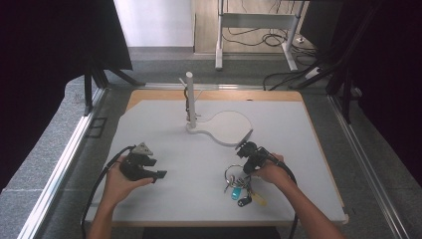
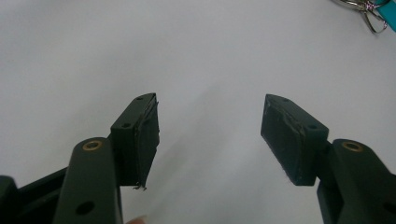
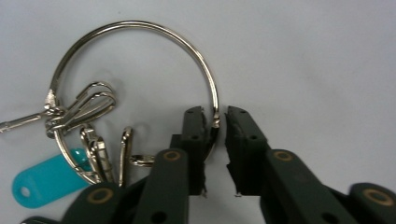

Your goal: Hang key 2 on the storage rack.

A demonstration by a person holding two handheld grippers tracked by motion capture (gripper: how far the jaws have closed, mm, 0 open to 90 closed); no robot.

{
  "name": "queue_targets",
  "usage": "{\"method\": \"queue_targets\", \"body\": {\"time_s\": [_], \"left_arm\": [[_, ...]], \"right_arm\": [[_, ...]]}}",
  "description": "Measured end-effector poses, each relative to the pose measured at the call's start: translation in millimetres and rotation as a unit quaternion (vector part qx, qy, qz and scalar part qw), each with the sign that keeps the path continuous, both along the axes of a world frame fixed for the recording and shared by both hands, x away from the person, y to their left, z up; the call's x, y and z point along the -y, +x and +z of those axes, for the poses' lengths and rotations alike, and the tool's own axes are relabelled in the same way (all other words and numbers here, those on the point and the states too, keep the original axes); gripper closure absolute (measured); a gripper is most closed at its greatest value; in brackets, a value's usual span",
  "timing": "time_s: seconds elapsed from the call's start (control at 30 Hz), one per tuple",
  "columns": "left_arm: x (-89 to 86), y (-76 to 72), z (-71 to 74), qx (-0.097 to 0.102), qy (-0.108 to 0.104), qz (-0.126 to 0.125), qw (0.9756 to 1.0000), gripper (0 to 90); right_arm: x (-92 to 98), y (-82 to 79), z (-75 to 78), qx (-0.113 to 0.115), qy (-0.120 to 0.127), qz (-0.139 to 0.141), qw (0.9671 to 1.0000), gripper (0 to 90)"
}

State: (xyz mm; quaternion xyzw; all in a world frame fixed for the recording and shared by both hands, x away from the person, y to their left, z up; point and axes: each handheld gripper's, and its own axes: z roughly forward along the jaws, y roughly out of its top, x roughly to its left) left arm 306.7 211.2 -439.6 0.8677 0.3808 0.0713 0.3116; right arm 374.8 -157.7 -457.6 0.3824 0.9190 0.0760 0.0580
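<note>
1. Right tongs (image 3: pixel 215 122) nearly closed around the key ring's (image 3: pixel 140 60) wire; firm pinch unconfirmed.
2. Ring lies flat on the surface (image 1: pixel 199 149), unlifted.
3. Left tongs (image 2: pixel 210 135) wide, empty.
4. Remaining, likely: hang on stand (image 1: pixel 190 102).

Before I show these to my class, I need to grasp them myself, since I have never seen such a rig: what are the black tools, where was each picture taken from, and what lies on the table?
A person sits at a white table holding a hand-operated black gripper in each hand. The high view looks down from above; the other two pictures come from cameras riding on each gripper.

The left gripper is open over bare table, holding nothing.

The right gripper has its fingers on either side of a large silver metal key ring, nearly shut on its wire. The ring carries small clips and a turquoise plastic tag.

Farther back stands a white post on a flat round base.
</note>
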Motion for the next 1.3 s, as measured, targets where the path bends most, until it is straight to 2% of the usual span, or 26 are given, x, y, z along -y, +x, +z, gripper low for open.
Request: {"method": "queue_targets", "body": {"time_s": [0.17,0.3,0.4,0.5,0.63,0.77,0.8,0.87,0.93,0.97,1.0,1.1,1.13,1.3], "left_arm": [[0.8,-0.8,-0.6,0.0,0.001,-0.001,1.0,37.6],[0.7,-0.8,-0.9,0.0,0.003,-0.001,1.0,37.5],[0.9,-0.7,-1.3,0.0,0.003,-0.001,1.0,37.5],[0.5,-0.6,-1.5,0.001,0.005,-0.003,1.0,37.4],[-1.4,-0.6,-1.2,0.002,0.005,0.0,1.0,37.4],[-4.9,0.2,-2.5,0.0,-0.003,0.003,1.0,37.4],[-6.6,0.2,-3.7,-0.003,-0.006,0.01,0.9999,37.5],[-8.1,0.0,-2.9,-0.001,-0.009,0.011,0.9999,37.4],[-8.8,-0.5,-1.6,0.0,-0.013,0.011,0.9999,37.5],[-8.8,-0.5,-1.6,0.0,-0.013,0.011,0.9999,37.5],[-8.9,-0.8,-1.2,0.0,-0.015,0.011,0.9998,37.5],[-8.6,-0.7,-1.5,0.0,-0.013,0.011,0.9999,37.5],[-8.3,-0.4,-1.9,0.001,-0.013,0.009,0.9999,37.4],[-8.8,-0.5,-1.6,0.001,-0.014,0.009,0.9999,37.5]], "right_arm": [[-0.8,-1.1,-0.7,-0.004,0.006,-0.013,0.9999,83.2],[0.7,-0.3,-0.6,-0.01,0.014,-0.012,0.9998,86.2],[2.3,-1.1,-0.7,-0.005,0.019,-0.005,0.9998,87.3],[5.8,0.4,-0.3,-0.011,0.033,-0.005,0.9994,87.9],[9.2,1.0,1.5,-0.005,0.037,-0.002,0.9993,88.1],[12.8,-0.5,9.5,0.007,0.047,-0.003,0.9989,88.2],[14.3,-1.4,16.8,0.019,0.047,-0.002,0.9987,88.3],[15.7,-1.7,25.6,0.027,0.049,0.002,0.9984,88.4],[16.6,-1.9,35.0,0.038,0.047,0.01,0.9981,88.4],[16.6,-1.9,35.0,0.038,0.047,0.01,0.9981,88.4],[15.9,-2.7,45.2,0.048,0.044,0.014,0.9978,88.4],[16.0,-3.0,54.2,0.057,0.043,0.021,0.9973,88.5],[15.5,-3.7,63.1,0.064,0.041,0.023,0.9969,88.5],[15.0,-3.3,77.7,0.073,0.035,0.031,0.9963,88.5]]}}
